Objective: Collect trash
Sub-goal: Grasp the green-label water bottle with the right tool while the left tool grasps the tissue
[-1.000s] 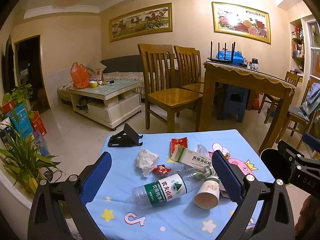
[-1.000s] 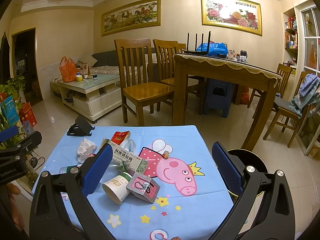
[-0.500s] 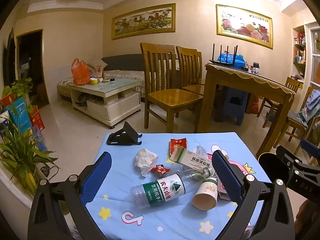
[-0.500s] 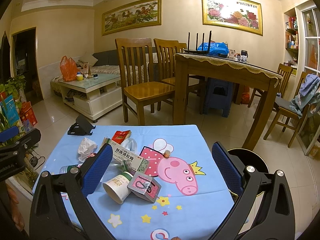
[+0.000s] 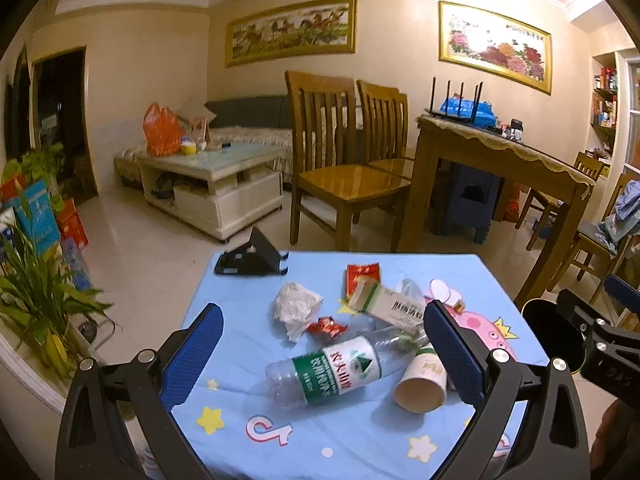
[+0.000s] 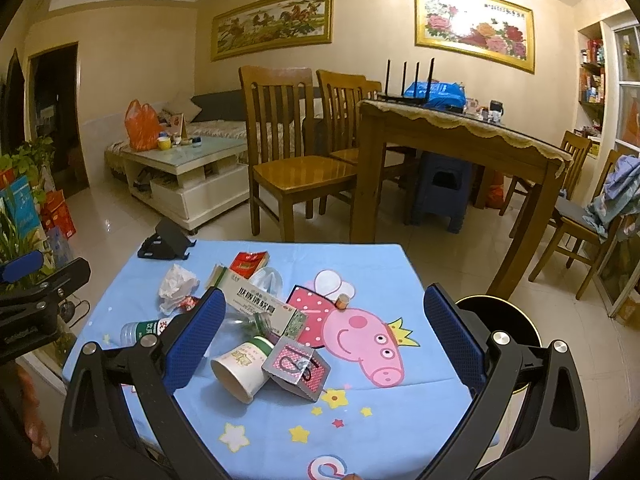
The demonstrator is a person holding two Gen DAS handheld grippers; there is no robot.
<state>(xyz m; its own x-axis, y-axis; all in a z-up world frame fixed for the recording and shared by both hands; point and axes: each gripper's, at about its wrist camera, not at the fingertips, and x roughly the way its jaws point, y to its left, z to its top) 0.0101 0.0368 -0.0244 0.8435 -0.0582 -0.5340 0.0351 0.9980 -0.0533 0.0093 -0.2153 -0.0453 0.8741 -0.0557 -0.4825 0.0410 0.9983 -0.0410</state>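
Observation:
Trash lies on a small table with a blue cartoon cloth (image 5: pixel 360 440). In the left wrist view there is an empty plastic bottle (image 5: pixel 328 368) on its side, a paper cup (image 5: pixel 420 380) on its side, a crumpled tissue (image 5: pixel 296 308), a red wrapper (image 5: pixel 326 327), a white and green carton (image 5: pixel 392 306) and a red packet (image 5: pixel 362 276). My left gripper (image 5: pixel 320 356) is open above the bottle. My right gripper (image 6: pixel 324 344) is open above the cup (image 6: pixel 240 368) and a small pink box (image 6: pixel 298 368). A black round bin (image 6: pixel 500 316) stands at the table's right.
A black phone stand (image 5: pixel 250 258) sits at the table's far left corner. A small cork (image 6: pixel 342 301) stands on the cloth. Wooden chairs (image 5: pixel 340 168) and a dining table (image 5: pixel 500 168) stand beyond. Potted plants (image 5: pixel 36 300) are at the left.
The left gripper has drifted a little to the left and forward, so the trash sits more centred between its fingers. The right gripper has barely moved.

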